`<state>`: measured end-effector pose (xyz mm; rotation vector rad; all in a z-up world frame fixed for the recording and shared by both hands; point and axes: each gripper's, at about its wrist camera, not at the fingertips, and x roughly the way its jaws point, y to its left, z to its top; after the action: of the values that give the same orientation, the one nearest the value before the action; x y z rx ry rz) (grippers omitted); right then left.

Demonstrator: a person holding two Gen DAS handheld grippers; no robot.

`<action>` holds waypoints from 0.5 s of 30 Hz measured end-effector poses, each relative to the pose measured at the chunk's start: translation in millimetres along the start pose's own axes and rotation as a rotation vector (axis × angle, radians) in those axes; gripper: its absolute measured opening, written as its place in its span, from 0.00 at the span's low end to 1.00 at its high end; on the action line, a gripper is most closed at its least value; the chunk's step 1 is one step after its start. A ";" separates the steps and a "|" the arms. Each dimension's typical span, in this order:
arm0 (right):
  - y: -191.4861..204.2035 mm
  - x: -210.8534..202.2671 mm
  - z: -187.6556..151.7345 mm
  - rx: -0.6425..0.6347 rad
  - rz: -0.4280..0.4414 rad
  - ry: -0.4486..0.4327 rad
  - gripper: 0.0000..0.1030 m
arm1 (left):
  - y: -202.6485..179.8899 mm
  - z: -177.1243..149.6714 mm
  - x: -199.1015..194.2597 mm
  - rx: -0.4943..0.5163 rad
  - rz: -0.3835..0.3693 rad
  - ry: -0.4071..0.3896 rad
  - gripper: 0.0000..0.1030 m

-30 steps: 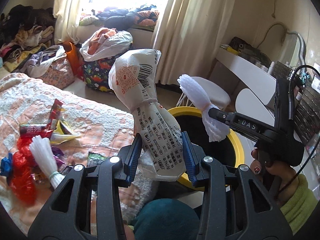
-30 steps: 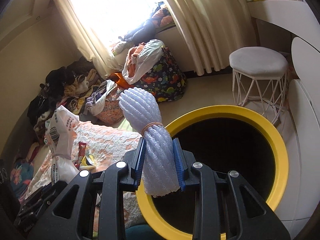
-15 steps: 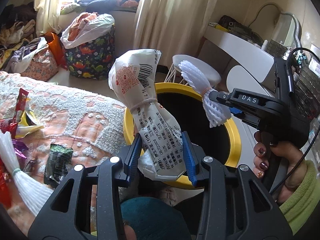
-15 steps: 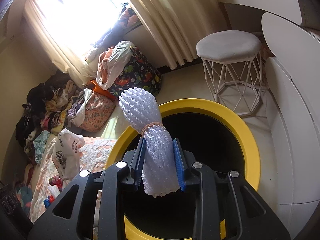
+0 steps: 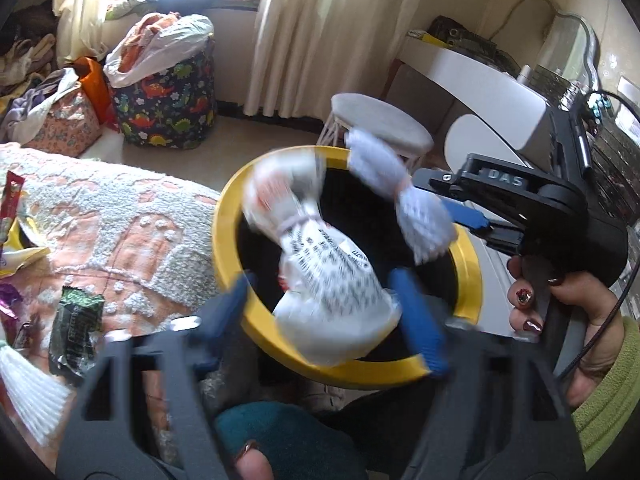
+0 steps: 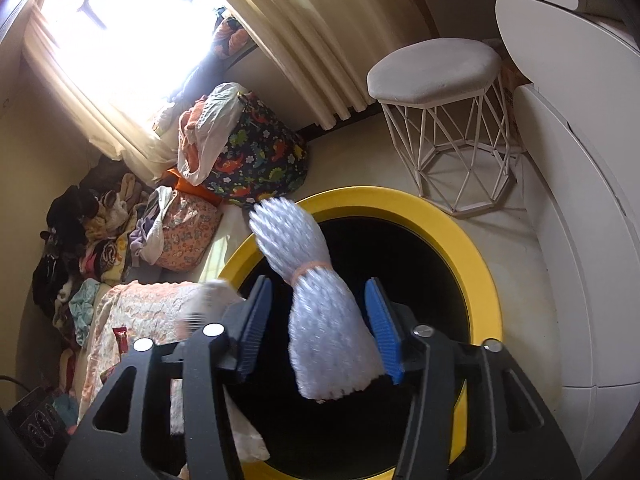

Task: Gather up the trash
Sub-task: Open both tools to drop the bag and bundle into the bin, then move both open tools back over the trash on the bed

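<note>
Both grippers are seen spread apart over the yellow-rimmed bin [image 5: 228,216]; the left gripper [image 5: 328,312] is released, with the printed white bag [image 5: 332,280] loose between its blue pads above the bin's mouth; the right gripper [image 6: 318,334] is likewise released, the white foam net bundle [image 6: 320,320] untouched by either pad; wrappers [image 5: 76,320] are left on the bedspread [image 5: 132,216].

printed wrapper [image 5: 332,280] motion-blurred — text unreadable, bin [image 5: 228,248] interior black
</note>
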<state>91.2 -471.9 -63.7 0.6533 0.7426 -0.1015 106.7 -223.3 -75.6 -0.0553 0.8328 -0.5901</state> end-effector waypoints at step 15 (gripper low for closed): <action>46.6 -9.0 -9.7 -0.170 0.035 -0.065 0.62 | 35.1 -0.2 -53.7 -0.090 0.149 -0.136 0.89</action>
<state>93.2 -430.3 -39.0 0.4985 0.6688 -0.0267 95.1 -166.3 -48.7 -0.1132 0.7238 -0.4036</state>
